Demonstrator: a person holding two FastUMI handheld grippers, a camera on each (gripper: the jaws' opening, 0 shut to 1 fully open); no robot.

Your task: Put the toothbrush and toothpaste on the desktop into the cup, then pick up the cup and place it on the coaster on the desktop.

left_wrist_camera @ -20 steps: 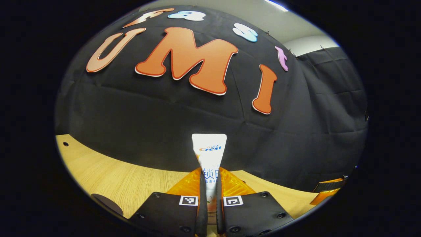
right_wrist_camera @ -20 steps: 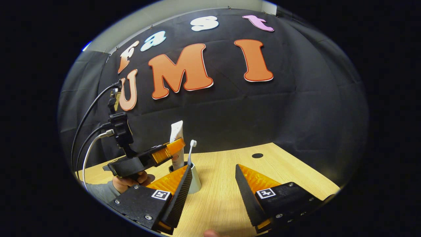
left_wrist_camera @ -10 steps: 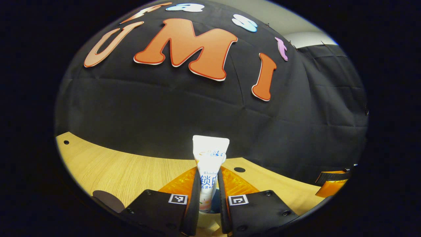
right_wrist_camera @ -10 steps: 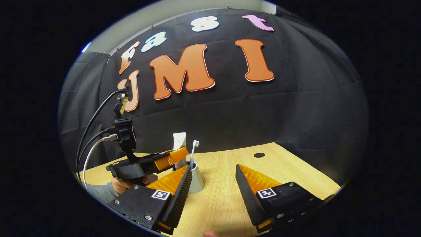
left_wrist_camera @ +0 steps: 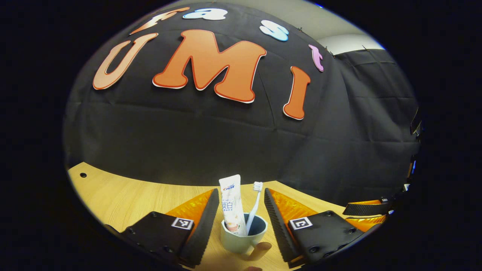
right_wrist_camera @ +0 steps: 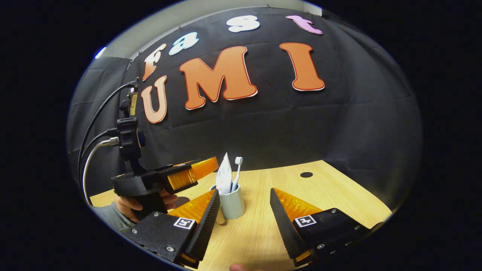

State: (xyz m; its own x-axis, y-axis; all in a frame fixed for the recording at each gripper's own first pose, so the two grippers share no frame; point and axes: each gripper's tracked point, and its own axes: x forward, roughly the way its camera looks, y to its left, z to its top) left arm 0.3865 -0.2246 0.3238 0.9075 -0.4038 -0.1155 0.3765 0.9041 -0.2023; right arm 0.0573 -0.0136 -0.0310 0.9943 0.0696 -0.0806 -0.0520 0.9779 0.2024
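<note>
1. Left gripper (left_wrist_camera: 241, 210), left gripper view: fingers spread wide apart, nothing between them is touched. Each finger stands clear of the cup on its own side.
2. Same view: pale grey-green ceramic cup with dark inside (left_wrist_camera: 244, 236) sits upright on the light wood-grain desktop (left_wrist_camera: 124, 195), between the two fingers and slightly below their tips. A small light-brown wooden handle (left_wrist_camera: 260, 250) sticks out from the cup's lower right side.
3. Same view: white toothpaste tube with printed label (left_wrist_camera: 230, 205) stands in the cup, crimped flat end up, leaning a little left. White toothbrush (left_wrist_camera: 254, 207) stands in the cup just right of the tube, bristle head up, leaning right. Both rest against the cup rim.
4. Same view: the other gripper's finger shows at the far right edge, well apart from the cup.
5. Right gripper (right_wrist_camera: 244, 209), right gripper view: fingers also wide apart, holding nothing, hovering over bare desktop (right_wrist_camera: 301, 192).
6. Same view: cup (right_wrist_camera: 232, 203) stands on the desktop just beyond the left finger's tip, outside the gap rather than inside it. Tube (right_wrist_camera: 224, 177) and brush (right_wrist_camera: 236, 171) poke up out of it side by side, tube on the left.
7. Same view: left gripper (right_wrist_camera: 205, 165) is seen side-on at left, fingertips just beside the tube top, above the cup; contact can't be judged from this angle. A person's hand (right_wrist_camera: 130, 203) with grey sleeve grips its handle; black and white cables (right_wrist_camera: 94, 124) run up from its camera mount.
8. Same view: dark round hole (right_wrist_camera: 306, 174) in the desktop far right of the cup.
</note>
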